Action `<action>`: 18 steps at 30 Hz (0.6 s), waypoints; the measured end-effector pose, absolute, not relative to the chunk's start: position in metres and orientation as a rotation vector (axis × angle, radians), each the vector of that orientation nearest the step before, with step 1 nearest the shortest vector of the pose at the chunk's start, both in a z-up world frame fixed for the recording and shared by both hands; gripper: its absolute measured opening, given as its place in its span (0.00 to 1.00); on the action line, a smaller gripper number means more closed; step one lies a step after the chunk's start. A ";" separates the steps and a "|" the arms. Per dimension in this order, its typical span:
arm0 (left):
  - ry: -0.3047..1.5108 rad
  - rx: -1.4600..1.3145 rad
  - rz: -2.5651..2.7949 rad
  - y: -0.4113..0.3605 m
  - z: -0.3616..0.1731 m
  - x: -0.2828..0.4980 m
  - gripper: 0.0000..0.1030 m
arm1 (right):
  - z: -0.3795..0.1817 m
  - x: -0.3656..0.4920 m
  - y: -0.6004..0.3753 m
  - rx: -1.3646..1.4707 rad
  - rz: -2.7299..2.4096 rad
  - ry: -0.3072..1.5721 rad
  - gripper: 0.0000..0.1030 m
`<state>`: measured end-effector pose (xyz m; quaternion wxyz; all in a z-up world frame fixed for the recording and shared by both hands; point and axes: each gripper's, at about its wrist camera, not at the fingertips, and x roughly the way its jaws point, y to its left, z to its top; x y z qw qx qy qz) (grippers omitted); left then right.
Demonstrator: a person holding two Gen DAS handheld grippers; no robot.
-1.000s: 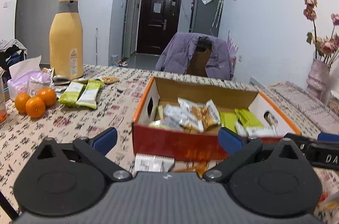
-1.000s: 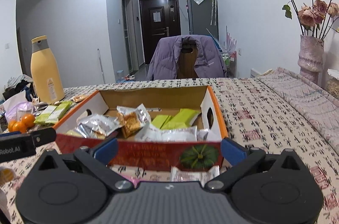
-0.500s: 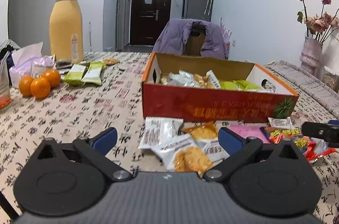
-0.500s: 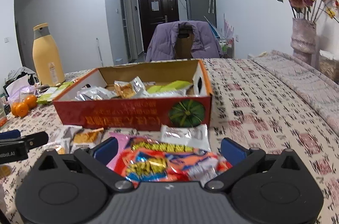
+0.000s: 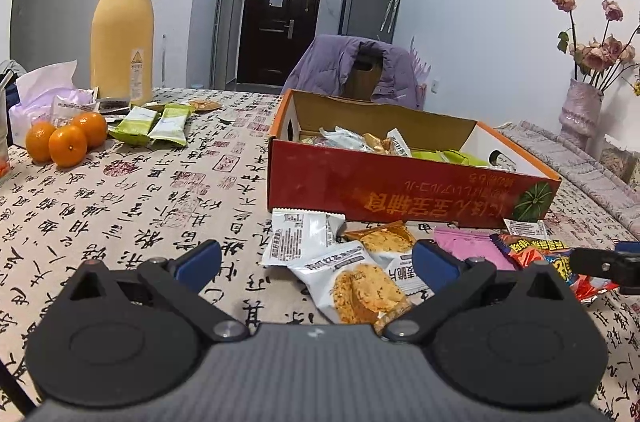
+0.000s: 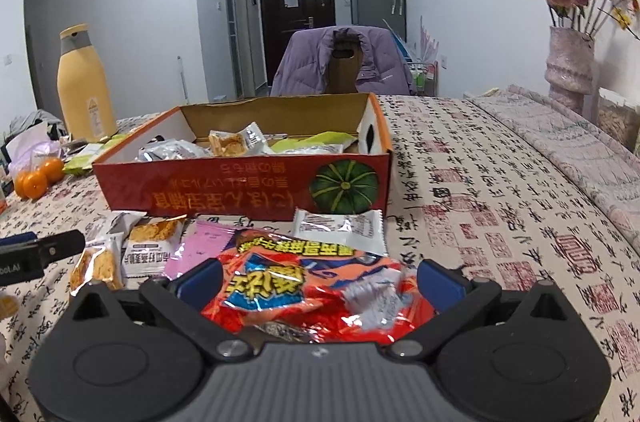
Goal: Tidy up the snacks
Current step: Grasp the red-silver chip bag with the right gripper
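A red cardboard box (image 5: 400,190) (image 6: 240,186) holds several snack packets. Loose snacks lie on the table in front of it. My left gripper (image 5: 316,262) is open, low over a white biscuit packet (image 5: 360,286). My right gripper (image 6: 320,278) is open, with a red and orange snack bag (image 6: 304,286) lying between its fingers. A pink packet (image 6: 200,246) and a white packet (image 6: 338,226) lie beyond the bag. Two green packets (image 5: 154,120) lie far left.
A tall yellow flask (image 5: 122,30), three oranges (image 5: 66,140) and a tissue bag (image 5: 44,90) stand at the left. A vase of dried roses (image 6: 570,62) stands at the right. A chair with a purple jacket (image 6: 344,62) is behind the table.
Both grippers have pulled back from above the box and dropped low toward the loose snacks in front of it. The red bag now lies between my right fingers.
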<state>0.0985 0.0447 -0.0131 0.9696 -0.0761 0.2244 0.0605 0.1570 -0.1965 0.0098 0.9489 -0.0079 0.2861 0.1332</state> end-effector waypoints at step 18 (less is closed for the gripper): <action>0.459 -0.188 0.106 0.049 -0.015 0.099 1.00 | -0.012 0.136 -0.192 -0.247 0.285 0.592 1.00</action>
